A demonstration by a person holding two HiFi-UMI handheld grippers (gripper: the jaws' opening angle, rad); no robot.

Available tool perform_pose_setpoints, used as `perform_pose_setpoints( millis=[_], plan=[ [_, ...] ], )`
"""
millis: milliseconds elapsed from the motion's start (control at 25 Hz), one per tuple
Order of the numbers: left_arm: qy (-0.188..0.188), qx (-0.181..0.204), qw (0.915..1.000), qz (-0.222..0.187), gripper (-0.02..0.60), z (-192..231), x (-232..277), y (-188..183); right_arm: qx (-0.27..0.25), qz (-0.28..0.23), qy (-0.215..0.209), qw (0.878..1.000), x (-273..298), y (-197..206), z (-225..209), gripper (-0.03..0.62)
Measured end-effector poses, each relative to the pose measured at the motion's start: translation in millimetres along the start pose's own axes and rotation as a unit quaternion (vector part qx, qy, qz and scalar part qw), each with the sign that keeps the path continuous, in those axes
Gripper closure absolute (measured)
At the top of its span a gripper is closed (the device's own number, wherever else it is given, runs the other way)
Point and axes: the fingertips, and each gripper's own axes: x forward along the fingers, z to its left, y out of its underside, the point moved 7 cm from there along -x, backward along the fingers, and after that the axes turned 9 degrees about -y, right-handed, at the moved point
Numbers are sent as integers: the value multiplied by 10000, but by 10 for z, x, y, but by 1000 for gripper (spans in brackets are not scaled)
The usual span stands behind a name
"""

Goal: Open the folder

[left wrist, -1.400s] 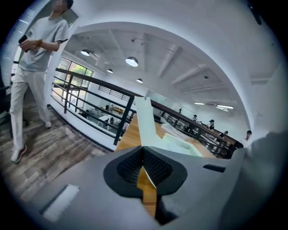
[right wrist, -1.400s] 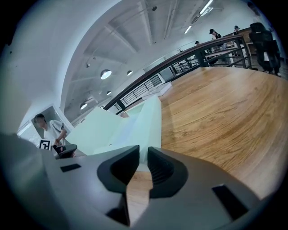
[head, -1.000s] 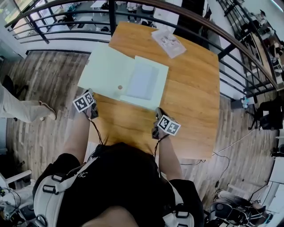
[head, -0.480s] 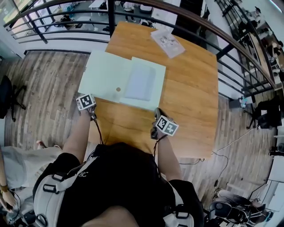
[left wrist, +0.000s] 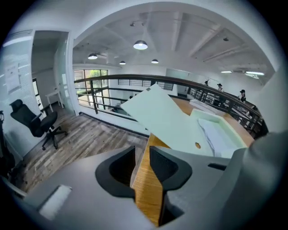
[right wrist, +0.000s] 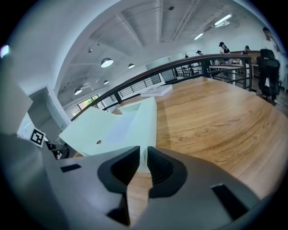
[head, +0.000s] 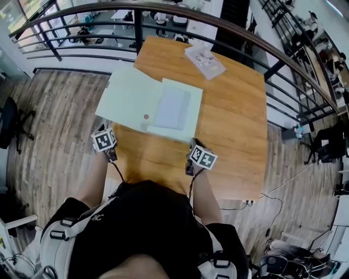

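Floorboards (head: 60,109) fill the left side of the head view, with a black office chair (head: 11,122) at the far left edge. Just right of them is my left gripper (left wrist: 141,155), held beside the left edge of the wooden table (head: 234,125), near its front corner, pointing forward and down. Its jaws have just been opening and now stand clearly apart with nothing between them. Through the gap I see only the table's edge and the floor.

Ahead of it, the pale green folder (head: 136,95) lies open on the left half of the table. Its cover (left wrist: 157,117) spreads out to the left and juts past the table's edge, over the floor. A small brown round mark (head: 145,116) sits near the fold. The folder's right half holds white sheets (head: 173,108).

My right gripper (right wrist: 143,157) is at the folder's near right corner, close to the table's front edge. Its jaws are almost together, leaving a thin slit. Pale green fills that slit, so they seem to pinch the corner, though the view is too tight to be sure.

Bare wood lies to the right. A stack of papers (head: 204,60) rests at the table's far edge, below a dark railing (head: 163,8).
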Motion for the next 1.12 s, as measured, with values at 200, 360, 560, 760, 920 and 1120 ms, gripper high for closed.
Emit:
perform_pose_setpoints(
  millis=[200, 360, 560, 760, 920, 1120],
  plan=[
    [368, 444, 9908, -1225, 498, -31, -498, -227, -698, -513, -84, 9962, -130, -322, 282, 540],
    [624, 508, 9699, -2300, 544, -135, -921, -607, -1406, -1315, -417, 9804, -320, -767, 707, 540],
    [1127, 611, 9327, -3370, 575, -478, -1443, -1001, -2119, -2381, -681, 9454, -693, -1241, 1214, 571],
    [1701, 1066, 9024, -3813, 577, -1045, -1709, -1076, -2479, -3076, -894, 9143, -954, -1410, 1545, 588],
    [2233, 1055, 9035, -3503, 577, -1359, -1691, -947, -2744, -3111, -911, 9053, -928, -1235, 1660, 588],
    [2420, 1196, 9005, -3410, 577, -1499, -1671, -905, -2699, -3126, -811, 9071, -933, -1172, 1629, 588]
  ],
)
